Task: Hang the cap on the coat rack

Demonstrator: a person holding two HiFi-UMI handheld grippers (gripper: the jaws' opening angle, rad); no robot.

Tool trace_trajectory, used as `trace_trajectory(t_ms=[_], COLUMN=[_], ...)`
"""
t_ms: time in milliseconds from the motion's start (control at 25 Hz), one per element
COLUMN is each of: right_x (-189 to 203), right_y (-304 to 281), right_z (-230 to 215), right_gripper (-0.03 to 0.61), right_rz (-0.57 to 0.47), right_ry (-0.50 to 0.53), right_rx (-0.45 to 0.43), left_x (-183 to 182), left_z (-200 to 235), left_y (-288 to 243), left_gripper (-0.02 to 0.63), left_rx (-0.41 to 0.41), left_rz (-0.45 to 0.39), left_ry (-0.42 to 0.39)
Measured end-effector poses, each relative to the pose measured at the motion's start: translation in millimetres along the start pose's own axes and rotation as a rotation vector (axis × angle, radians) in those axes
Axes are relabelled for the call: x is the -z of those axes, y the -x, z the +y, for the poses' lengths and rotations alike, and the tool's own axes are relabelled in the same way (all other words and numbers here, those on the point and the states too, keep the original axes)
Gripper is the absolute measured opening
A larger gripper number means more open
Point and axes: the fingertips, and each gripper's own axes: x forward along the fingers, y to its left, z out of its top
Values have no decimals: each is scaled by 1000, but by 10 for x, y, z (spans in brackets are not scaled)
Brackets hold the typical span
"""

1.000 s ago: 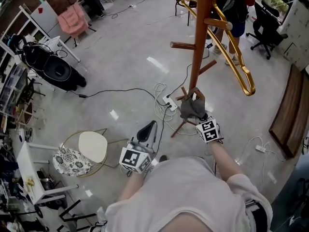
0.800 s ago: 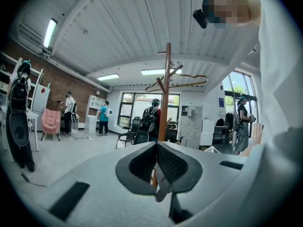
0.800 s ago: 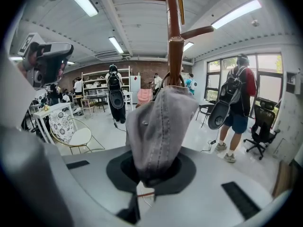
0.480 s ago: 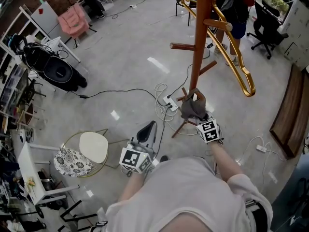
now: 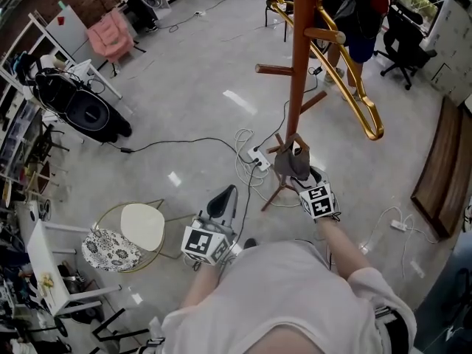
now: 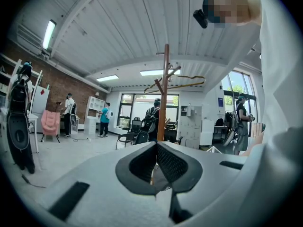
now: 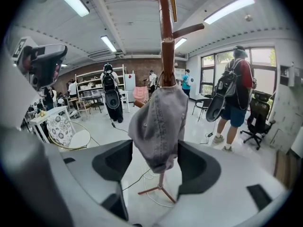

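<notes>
Your right gripper [image 7: 154, 157] has just been opening its fingers. At left, your left gripper [image 6: 156, 146] has its fingers clenched together on nothing. Further right, the grey cap [image 7: 158, 126] hangs on the wooden coat rack [image 7: 165, 46], apparently from a low peg, between the released right fingers.

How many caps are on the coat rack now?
1. The grey cap hangs low on the coat rack, between the right claw's just-opened jaws. Its upper pegs show no other.
</notes>
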Motion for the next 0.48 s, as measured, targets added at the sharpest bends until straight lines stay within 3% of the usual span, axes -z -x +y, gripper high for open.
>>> trace_trajectory(t_ms=[480], right_x=[-49], right_y=[396], right_z=[67], right_gripper=[258], right_rz=[-58], right_ry=[-14], right_rx=[34], left_x=[26], left_z=[-218], left_y=[149], left_gripper=[9], left_rx=[36], left_rz=[-7], left_ry=[-5])
